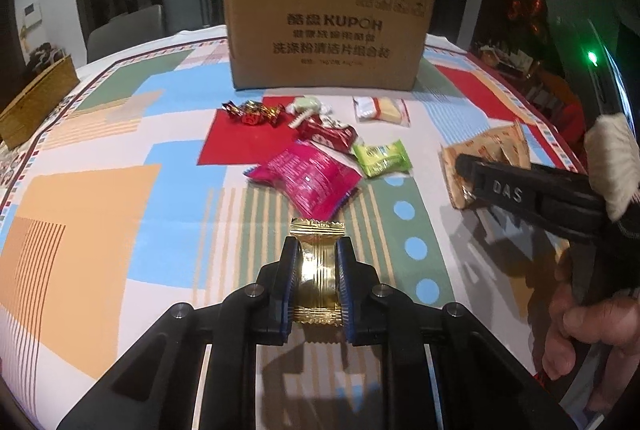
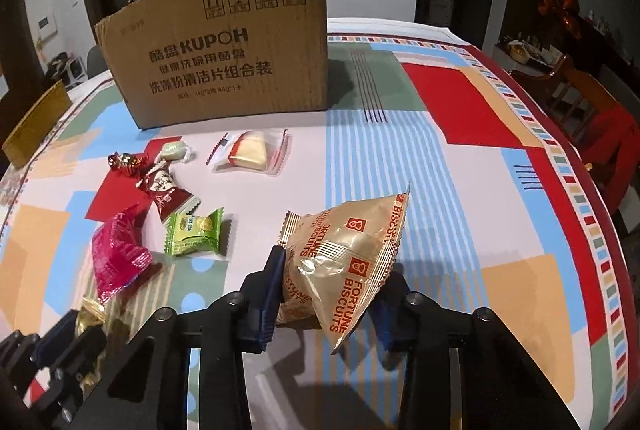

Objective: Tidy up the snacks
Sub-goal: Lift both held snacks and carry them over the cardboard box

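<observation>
My left gripper (image 1: 317,262) is shut on a gold-wrapped snack (image 1: 318,270), held low over the table. My right gripper (image 2: 332,282) is shut on a beige Fortune Biscuits bag (image 2: 344,262); it also shows in the left wrist view (image 1: 486,153). Loose snacks lie ahead: a pink packet (image 1: 312,177), a green packet (image 1: 382,157), a red packet (image 1: 326,133), foil candies (image 1: 252,111), a pale green candy (image 1: 306,105) and a clear-wrapped cake (image 1: 382,109). An open cardboard box (image 1: 328,29) stands behind them.
The table wears a colourful patterned cloth (image 1: 100,197). A brown box (image 1: 36,101) sits at the far left edge. Chairs and a red seat (image 2: 608,133) stand past the right edge. My hand (image 1: 588,322) holds the right gripper.
</observation>
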`<state>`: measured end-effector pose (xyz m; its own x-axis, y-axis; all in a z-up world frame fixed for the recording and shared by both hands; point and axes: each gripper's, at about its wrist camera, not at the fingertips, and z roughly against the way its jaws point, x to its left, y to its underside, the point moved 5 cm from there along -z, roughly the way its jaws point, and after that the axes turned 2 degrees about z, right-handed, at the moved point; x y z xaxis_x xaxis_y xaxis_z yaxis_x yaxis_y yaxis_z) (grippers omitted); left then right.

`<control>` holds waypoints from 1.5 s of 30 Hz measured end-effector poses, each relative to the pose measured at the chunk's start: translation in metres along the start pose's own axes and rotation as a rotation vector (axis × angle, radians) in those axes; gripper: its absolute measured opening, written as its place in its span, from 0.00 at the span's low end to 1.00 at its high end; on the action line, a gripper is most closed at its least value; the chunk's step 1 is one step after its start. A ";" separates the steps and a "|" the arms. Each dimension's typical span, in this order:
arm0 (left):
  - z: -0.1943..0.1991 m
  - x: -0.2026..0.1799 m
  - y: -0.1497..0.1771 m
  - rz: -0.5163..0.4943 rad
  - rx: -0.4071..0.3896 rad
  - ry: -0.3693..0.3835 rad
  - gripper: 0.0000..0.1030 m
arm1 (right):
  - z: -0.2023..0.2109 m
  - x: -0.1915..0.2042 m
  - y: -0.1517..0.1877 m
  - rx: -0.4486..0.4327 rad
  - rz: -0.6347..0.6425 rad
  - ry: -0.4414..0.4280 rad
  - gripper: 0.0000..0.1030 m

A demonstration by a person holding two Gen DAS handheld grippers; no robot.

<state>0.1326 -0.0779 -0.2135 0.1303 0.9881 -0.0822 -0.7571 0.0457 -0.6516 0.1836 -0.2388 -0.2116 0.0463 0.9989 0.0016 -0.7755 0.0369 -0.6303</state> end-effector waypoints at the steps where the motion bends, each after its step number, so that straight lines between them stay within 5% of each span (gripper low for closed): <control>1: 0.001 0.002 -0.002 0.006 -0.004 -0.001 0.19 | 0.002 0.000 -0.001 -0.005 0.001 0.000 0.39; 25: 0.029 0.034 -0.043 0.095 -0.093 -0.027 0.19 | 0.054 0.016 -0.039 -0.113 0.019 -0.010 0.39; 45: 0.064 0.048 -0.120 0.112 -0.203 -0.036 0.19 | 0.111 0.031 -0.106 -0.252 0.039 -0.042 0.39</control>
<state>0.1887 -0.0268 -0.0906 0.0267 0.9901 -0.1380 -0.6208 -0.0918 -0.7786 0.1977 -0.2082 -0.0587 -0.0104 0.9999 0.0024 -0.5945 -0.0043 -0.8041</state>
